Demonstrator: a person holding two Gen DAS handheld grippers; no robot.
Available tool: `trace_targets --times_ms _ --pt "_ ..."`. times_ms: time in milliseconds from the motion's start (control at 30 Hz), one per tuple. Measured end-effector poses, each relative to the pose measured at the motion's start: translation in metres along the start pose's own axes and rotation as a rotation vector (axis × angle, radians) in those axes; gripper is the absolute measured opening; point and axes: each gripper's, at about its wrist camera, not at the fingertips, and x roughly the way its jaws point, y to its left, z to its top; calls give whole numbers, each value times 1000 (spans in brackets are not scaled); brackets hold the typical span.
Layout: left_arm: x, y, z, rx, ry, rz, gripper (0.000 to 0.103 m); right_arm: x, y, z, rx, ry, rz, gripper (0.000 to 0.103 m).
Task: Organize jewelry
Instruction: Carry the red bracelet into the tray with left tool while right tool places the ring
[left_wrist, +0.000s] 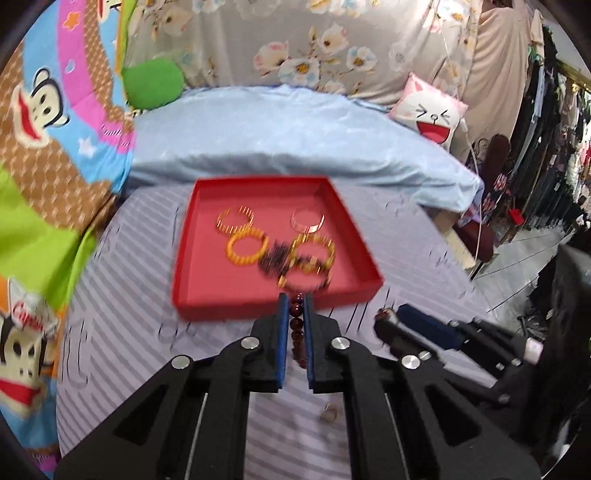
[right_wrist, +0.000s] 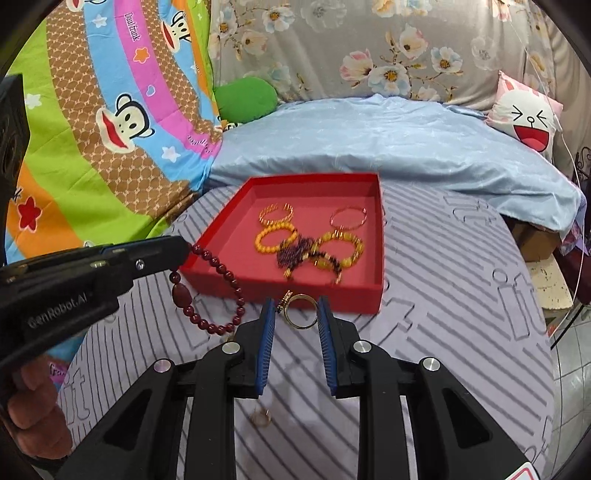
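The left gripper (left_wrist: 295, 306) has its jaws pressed almost together on a strand of dark red round beads (right_wrist: 218, 291). In the right wrist view the strand hangs free from the tips in a long loop, with 1 larger oval bead low on its left side, dangling over the grey striped surface (right_wrist: 461, 295) just short of the near left corner of the shallow red cardboard tray (right_wrist: 325, 291).

The right gripper (right_wrist: 297, 310) pinches a thin gold-coloured ring-shaped bangle (right_wrist: 301, 314) between its blue pads, jaws only partly spread, directly in front of the tray's near wall.

Inside the tray lie a yellow beaded bracelet (right_wrist: 275, 236), 2 thin gold bangles at the back, another yellow-and-gold bracelet and a dark purple beaded piece tangled across the middle.

From where I stand, the main risk is the red strand. Only a bead or 2 sit in the pinch, so a quick swing could slide it out onto the surface. Its low loop could also catch the tray's near wall and shove the light tray, or drape half in and half out. Dropped onto the middle heap, it would likely knot with the purple piece. The gold bangle is smooth and narrow, so it could twist or spring out of the pads. The 2 grippers are close together and could bump near that wall. A small ring (right_wrist: 260, 417) lies on the surface below them and could get swept aside.
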Motion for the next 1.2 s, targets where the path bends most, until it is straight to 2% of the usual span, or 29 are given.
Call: trace_targets --times_ms 200,333,400,500,633,733,833,1067,1167,1200 --pt "19 3 48 -19 -50 -68 7 26 -16 48 8 -37 -21 22" --pt "42 14 69 -55 -69 -156 8 52 -30 71 66 -37 -5 22" --pt "58 24 73 -76 -46 -197 8 70 -36 77 89 -21 -3 22" --pt "91 41 70 -98 18 -199 8 99 -41 80 100 19 -9 22" --pt "135 62 50 -90 110 -112 8 130 -35 75 73 69 -16 21" --pt "153 76 38 -100 156 -66 7 146 -30 73 59 91 -16 21" --pt "157 87 32 -111 161 -31 8 157 -27 72 47 95 -27 21" --pt "150 96 21 -98 151 137 8 168 -28 75 48 94 -42 21" --pt "148 95 18 -87 136 190 11 169 -24 73 17 82 -86 34" --pt "146 94 18 -86 129 206 16 165 -22 72 7 68 -108 45"
